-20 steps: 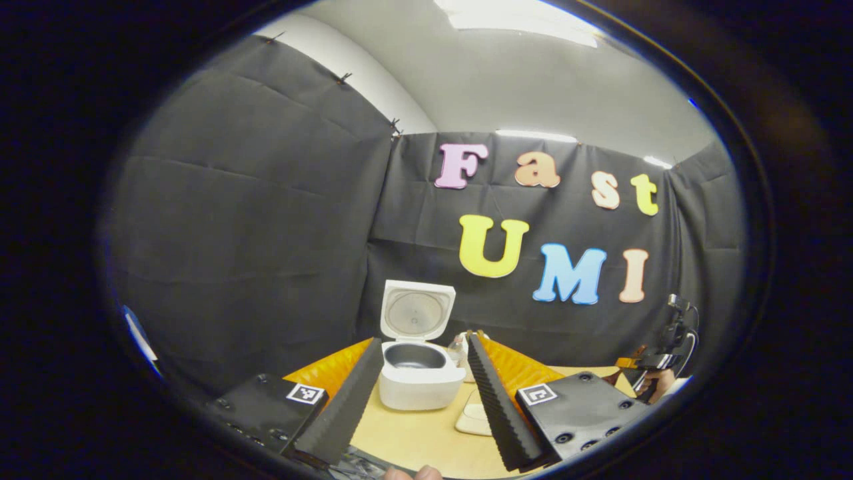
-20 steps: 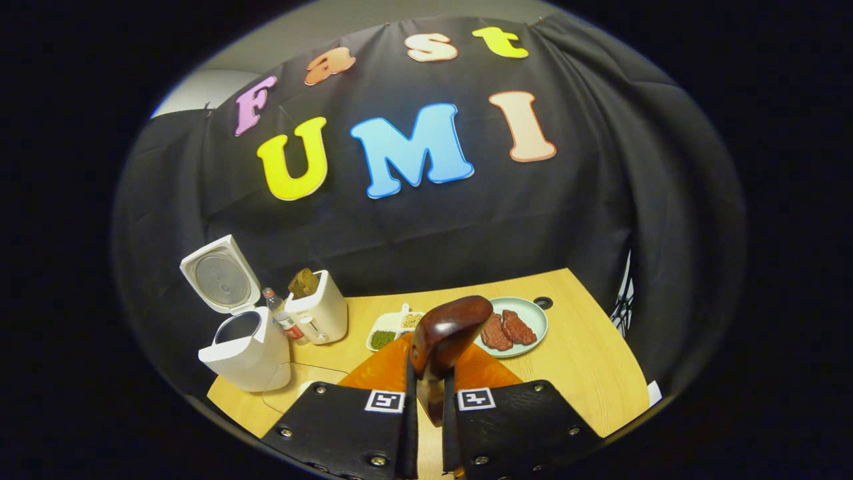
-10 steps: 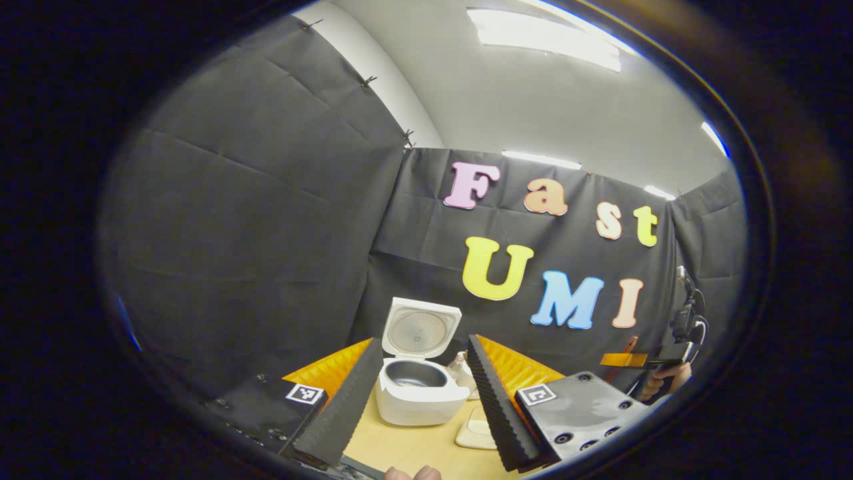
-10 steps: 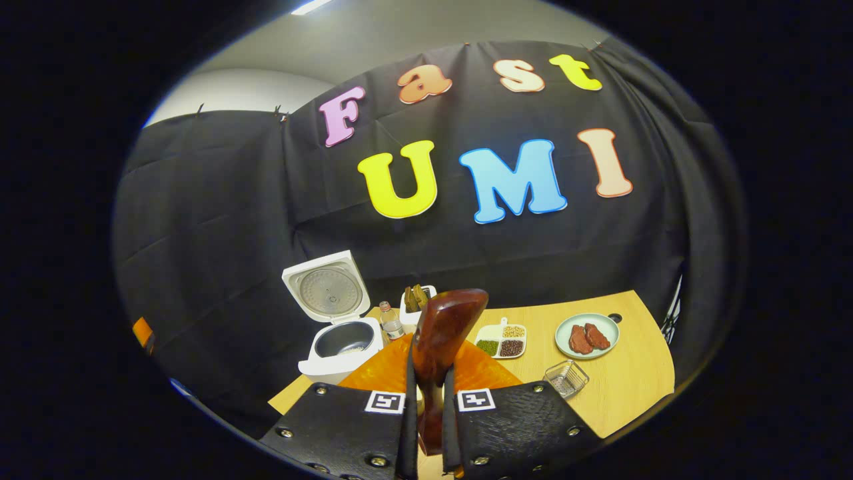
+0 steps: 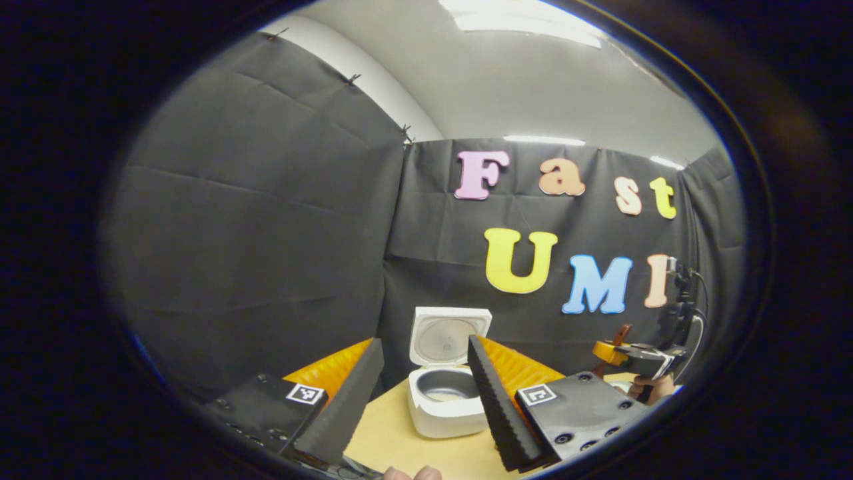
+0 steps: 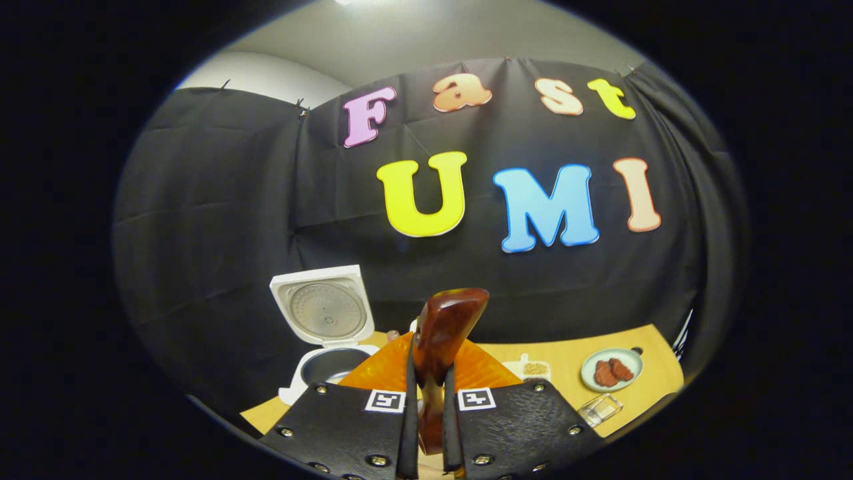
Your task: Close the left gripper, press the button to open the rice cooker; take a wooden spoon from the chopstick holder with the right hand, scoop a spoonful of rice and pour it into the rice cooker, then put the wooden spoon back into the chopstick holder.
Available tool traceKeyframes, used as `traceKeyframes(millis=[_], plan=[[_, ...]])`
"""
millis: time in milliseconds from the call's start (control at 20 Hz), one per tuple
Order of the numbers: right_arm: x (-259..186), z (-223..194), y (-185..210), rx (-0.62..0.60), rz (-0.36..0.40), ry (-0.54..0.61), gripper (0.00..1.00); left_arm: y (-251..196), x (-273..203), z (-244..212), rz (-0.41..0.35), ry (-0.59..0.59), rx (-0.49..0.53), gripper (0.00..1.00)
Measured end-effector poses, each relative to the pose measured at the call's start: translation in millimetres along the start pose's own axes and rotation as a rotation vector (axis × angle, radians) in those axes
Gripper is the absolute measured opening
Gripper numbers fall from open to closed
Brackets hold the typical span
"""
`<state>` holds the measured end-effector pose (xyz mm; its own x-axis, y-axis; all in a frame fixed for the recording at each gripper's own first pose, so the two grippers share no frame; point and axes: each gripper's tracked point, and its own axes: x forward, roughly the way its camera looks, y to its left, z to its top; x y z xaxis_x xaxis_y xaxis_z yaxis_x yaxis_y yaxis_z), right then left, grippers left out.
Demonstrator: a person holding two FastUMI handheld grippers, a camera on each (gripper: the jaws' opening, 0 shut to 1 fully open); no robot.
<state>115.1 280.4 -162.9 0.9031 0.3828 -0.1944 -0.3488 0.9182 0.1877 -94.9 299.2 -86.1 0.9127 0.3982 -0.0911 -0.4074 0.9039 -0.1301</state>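
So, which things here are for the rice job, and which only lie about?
For the job: rice cooker, open; wooden spoon, held in the right claw; left claw, open.
Lying about: plate with meat; divided dish; clear box; table.

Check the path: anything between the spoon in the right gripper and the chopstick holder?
Can't confirm. The right gripper is shut on the wooden spoon, raised above the table. The spoon and fingers hide the area behind, beside the open rice cooker, so the holder isn't clearly visible. No obstacle shows.
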Motion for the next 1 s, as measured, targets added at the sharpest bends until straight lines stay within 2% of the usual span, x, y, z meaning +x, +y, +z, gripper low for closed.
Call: traceKeyframes(millis=[250, 350, 450, 500, 550, 650, 800, 1000], plan=[[-53, 44, -58, -0.079, -0.163, -0.053, 0.14, -28, 41, -9, -0.077, 0.017, -0.025, 0.92], [-66, 64, -69, -0.094, -0.209, -0.066, 0.14, -42, 50, -13, -0.109, 0.02, -0.037, 0.94], [-80, 89, -63, -0.093, -0.23, -0.137, 0.14, -47, 52, -14, -0.129, 0.019, -0.049, 0.95], [-78, 99, -56, -0.125, -0.222, -0.165, 0.14, -47, 52, -15, -0.132, 0.015, -0.05, 0.96], [-74, 98, -49, -0.158, -0.209, -0.173, 0.14, -46, 50, -17, -0.129, 0.019, -0.05, 0.84], [-52, 73, -21, -0.118, -0.115, -0.13, 0.14, -40, 46, -22, -0.118, 0.026, -0.052, 0.84], [-13, 20, -6, -0.029, -0.02, -0.016, 0.14, -20, 35, -17, -0.07, 0.008, -0.008, 0.84], [35, -84, 11, 0.076, 0.097, 0.186, 0.15, 8, 18, -15, 0.005, 0.016, 0.052, 0.84]])
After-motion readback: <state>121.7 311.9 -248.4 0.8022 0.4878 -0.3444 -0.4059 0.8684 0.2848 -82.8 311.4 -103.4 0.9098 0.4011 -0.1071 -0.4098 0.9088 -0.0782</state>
